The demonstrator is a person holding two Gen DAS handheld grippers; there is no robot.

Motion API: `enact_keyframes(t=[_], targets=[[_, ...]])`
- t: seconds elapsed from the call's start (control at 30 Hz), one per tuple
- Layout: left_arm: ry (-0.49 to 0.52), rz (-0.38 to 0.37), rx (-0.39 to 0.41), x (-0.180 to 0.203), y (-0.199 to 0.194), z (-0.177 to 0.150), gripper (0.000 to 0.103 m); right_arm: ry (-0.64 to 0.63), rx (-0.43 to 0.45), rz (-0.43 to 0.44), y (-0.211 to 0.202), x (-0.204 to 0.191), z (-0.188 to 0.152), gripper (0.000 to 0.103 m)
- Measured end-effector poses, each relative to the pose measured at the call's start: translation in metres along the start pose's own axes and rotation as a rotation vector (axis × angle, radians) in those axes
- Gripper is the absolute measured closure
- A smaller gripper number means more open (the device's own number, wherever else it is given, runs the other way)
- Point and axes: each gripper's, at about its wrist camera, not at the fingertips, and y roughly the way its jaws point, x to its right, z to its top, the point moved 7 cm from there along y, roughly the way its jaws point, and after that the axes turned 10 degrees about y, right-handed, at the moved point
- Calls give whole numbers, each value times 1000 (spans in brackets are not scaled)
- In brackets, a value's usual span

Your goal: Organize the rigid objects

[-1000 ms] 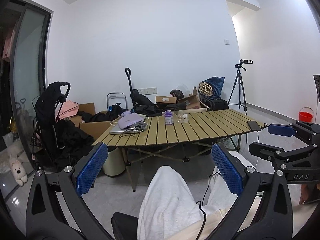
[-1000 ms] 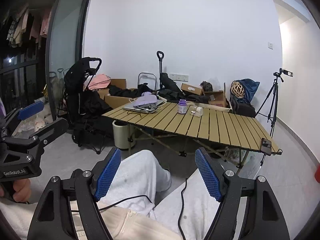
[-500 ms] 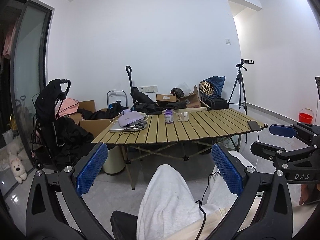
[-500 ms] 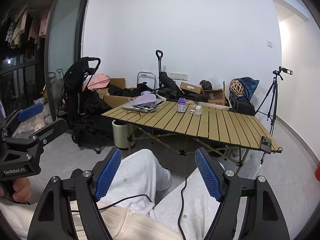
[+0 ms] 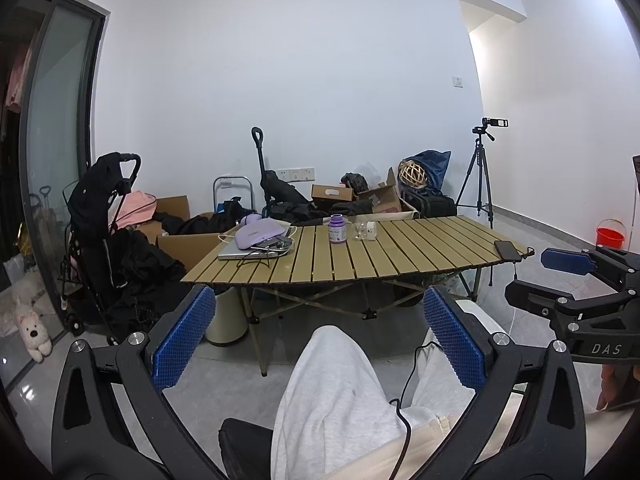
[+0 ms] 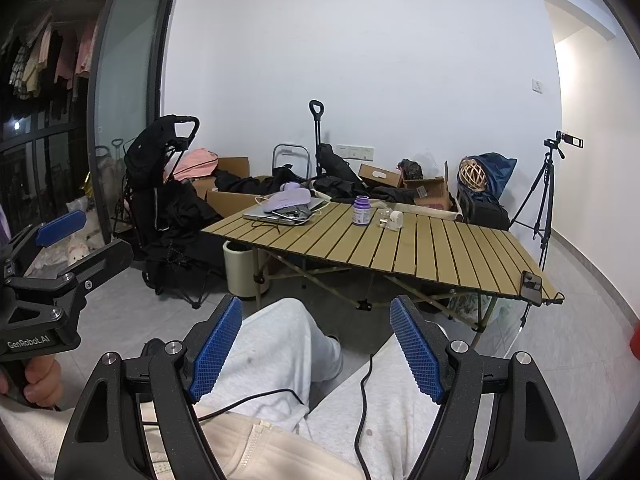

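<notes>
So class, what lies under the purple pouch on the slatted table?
The purple pouch rests on a silver laptop, with cables beside it. The laptop's top is mostly covered.

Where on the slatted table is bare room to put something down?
The table is bare between the purple bottle and the black phone, also along its near edge. The far left corner is crowded: laptop, purple pouch, cables.

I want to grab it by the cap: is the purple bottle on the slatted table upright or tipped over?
Upright: the purple bottle stands on its base on the table, cap on top.
</notes>
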Motion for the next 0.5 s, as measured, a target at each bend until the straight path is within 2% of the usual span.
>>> enact_keyframes(t=[0.5], targets=[[-8,0,-12,2,0,0,0,13,0,-4,-1,0,1,22]])
